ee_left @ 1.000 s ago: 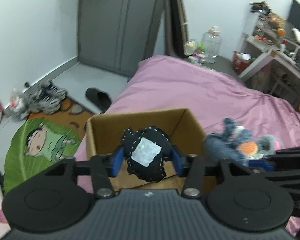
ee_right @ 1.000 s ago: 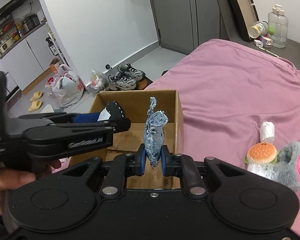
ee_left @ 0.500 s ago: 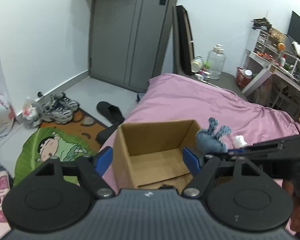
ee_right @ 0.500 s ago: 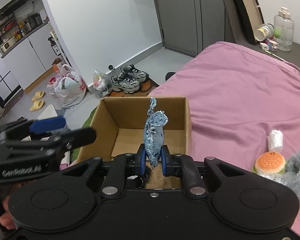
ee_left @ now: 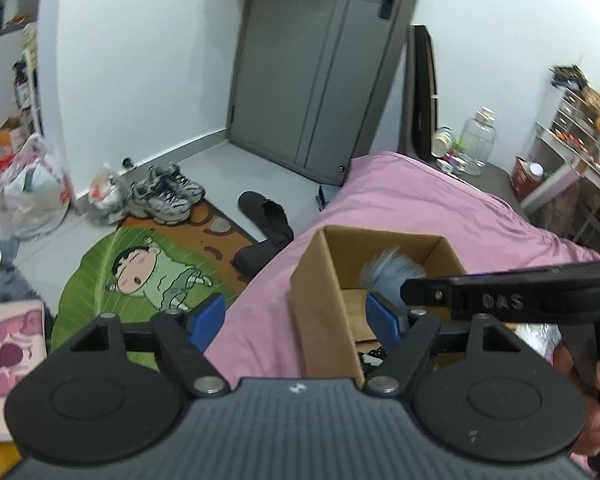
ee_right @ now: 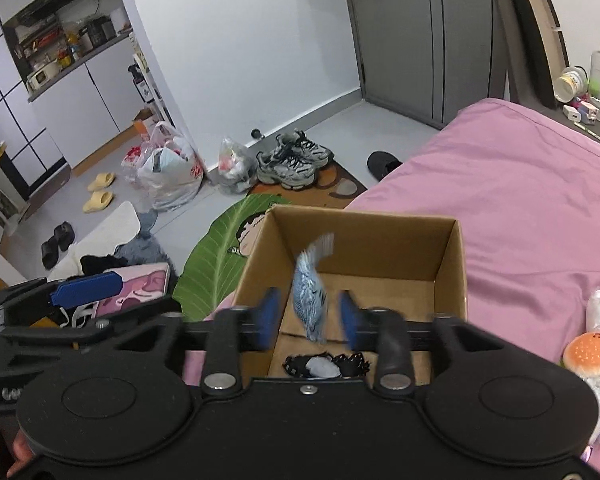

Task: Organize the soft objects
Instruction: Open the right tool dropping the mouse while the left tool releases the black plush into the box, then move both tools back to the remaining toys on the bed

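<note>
Both grippers are letting go: left gripper [ee_left: 296,316] wide and empty beside the box [ee_right: 448,264], right gripper [ee_right: 309,316] opening around the falling denim toy [ee_right: 310,294], which could snag on a finger.

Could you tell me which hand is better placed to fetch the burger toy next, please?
Right, probably. The burger toy lies on the bed beside the right tongs, whose jaws are opening, the denim toy loose between them. The left tongs sit beyond the box.

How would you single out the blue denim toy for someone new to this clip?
Find the cardboard box on the pink bed. The denim toy is blurred in mid-air above its floor, between the right gripper's opening jaws. The black toy lies flat below it.
</note>
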The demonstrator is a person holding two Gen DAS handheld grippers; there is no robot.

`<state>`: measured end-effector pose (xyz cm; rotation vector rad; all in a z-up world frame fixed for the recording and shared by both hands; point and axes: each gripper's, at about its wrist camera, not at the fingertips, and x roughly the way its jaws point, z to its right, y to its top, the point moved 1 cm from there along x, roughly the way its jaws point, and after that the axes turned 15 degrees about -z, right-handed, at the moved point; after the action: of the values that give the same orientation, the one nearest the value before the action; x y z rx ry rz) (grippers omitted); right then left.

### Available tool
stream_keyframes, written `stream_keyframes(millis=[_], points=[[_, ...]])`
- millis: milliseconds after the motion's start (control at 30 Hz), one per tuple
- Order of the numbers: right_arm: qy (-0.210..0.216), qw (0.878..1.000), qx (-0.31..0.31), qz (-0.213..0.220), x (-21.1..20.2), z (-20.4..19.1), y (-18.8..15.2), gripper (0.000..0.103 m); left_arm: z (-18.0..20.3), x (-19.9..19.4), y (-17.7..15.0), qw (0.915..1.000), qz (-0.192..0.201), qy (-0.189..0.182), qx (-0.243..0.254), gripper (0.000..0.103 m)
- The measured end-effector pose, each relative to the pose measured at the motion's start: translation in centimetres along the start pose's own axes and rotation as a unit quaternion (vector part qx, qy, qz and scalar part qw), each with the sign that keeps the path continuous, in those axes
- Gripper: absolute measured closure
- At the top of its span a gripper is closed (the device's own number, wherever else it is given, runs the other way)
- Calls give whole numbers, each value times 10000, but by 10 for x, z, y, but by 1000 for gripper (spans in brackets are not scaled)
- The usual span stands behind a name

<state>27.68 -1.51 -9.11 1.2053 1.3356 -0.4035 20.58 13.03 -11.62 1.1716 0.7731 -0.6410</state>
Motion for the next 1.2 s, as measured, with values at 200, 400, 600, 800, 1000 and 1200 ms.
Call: stream_keyframes(millis=[200,400,600,800,1000,1200], points=[[-21,9999,156,51,-21,10,-12,38,-4,-4,-2,9997,-16,-54,-236,8],[-125,9994,255,204,-49,23,-30,26,4,-12,-7,9994,-2,-74,-344,1],[-271,9984,316,387,-71,33,-41,14,23,-28,-10,9994,206,-78,-252,0],[-216,9985,278,421,-86,38,-53,0,40,-42,-10,9993,228,-236,-173,0],[-169,9987,268,389,-100,43,-65,0,60,-56,-13,9994,83,-314,140,0],[-136,9980,388,471,-116,53,-78,0,85,-70,-20,9985,35,-246,491,0]])
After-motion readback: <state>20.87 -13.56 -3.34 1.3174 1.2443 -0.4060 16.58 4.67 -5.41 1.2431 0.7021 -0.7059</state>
